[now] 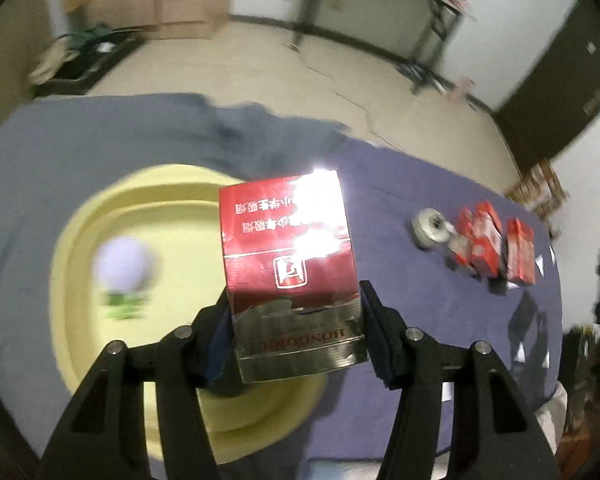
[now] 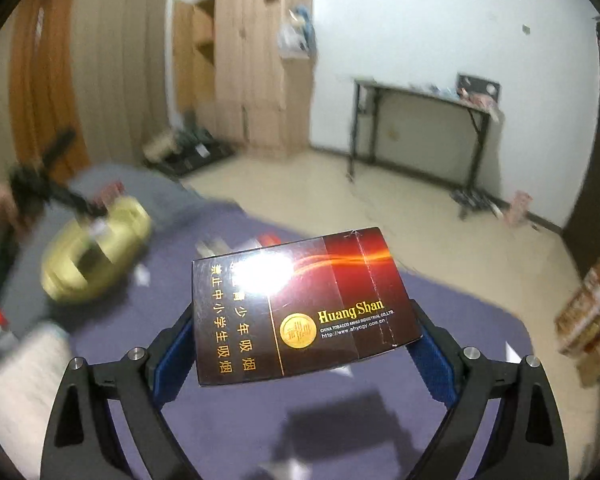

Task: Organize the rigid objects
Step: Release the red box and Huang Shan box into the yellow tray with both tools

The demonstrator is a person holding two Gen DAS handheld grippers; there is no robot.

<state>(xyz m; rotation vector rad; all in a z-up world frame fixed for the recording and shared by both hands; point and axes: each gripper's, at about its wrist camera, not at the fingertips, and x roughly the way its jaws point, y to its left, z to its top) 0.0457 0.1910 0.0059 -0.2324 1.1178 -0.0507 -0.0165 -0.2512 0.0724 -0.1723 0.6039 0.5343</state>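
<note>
Two cigarette packs are in the air at once, one in each of my tongs, so I judge this to be the carry step of the sorting: both picked, neither yet set down.

Biggest thing below me is the tabletop (image 1: pixel 400 184) under its purple-blue cloth, then the pale yellow basin (image 1: pixel 80 216) on its left part, which I take to be the place for the goods. Something pale and round with a bit of green lies in it, too blurred to name.

My left tongs (image 1: pixel 296 332) are clamped on the red and silver cigarette pack (image 1: pixel 288 248), gripped by its silver end, hanging above the basin's near rim. My right tongs (image 2: pixel 306 344) grip the dark Huang Shan cigarette pack (image 2: pixel 300 304) across its long sides, held flat, well above the cloth and apart from the basin (image 2: pixel 100 252).

Farther along the cloth wait several small red packs (image 1: pixel 496 244) and, just beside them, a grey tape roll (image 1: pixel 430 228).

Next, I reckon, the left pack wants lowering into the basin before the tongs let go; the right one must first travel across to it.
</note>
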